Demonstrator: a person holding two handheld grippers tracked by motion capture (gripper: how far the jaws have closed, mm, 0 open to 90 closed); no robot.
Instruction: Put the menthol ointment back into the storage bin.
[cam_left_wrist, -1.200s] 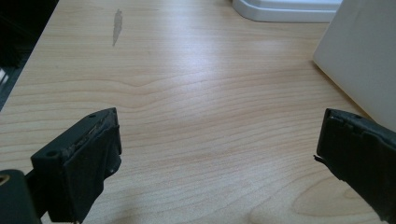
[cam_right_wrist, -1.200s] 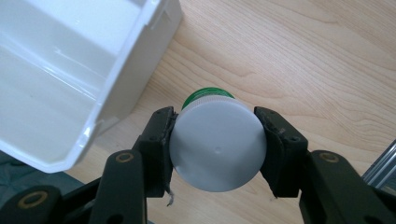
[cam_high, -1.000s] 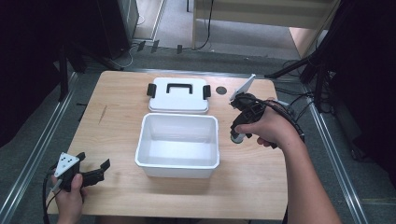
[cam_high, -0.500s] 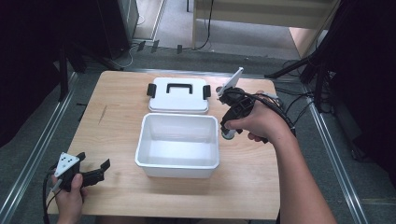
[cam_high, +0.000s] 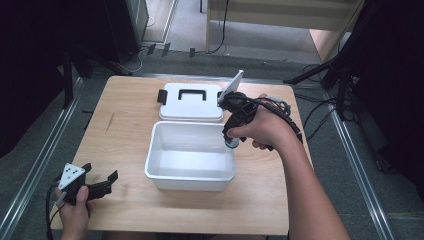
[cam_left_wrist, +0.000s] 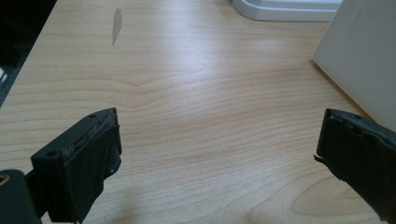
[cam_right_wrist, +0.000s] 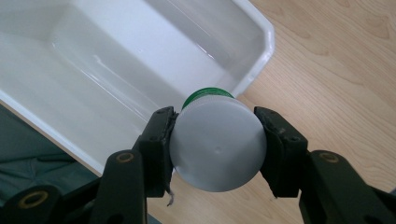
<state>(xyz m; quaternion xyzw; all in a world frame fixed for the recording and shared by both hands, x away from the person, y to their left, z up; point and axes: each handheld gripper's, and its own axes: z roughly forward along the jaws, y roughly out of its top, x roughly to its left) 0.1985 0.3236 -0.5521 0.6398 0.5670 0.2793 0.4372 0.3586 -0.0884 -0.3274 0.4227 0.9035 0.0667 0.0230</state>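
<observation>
A white rectangular bin stands open in the middle of the wooden table, and it is seen again from above as the bin. Behind it lies its white lid with a black handle. My right gripper hovers at the bin's right rim, shut on a small grey bottle with a green cap pointing down. My left gripper rests open near the table's front left corner, with bare wood between its fingers.
Cables trail off the table's right side. Metal rails run along both sides on the floor. A dark smear marks the wood at the left. The bin's wall stands close to the right of my left gripper.
My right gripper has carried the bottle leftward and down, from beside the lid's right end to the bin's right rim. The left gripper has stayed put.
</observation>
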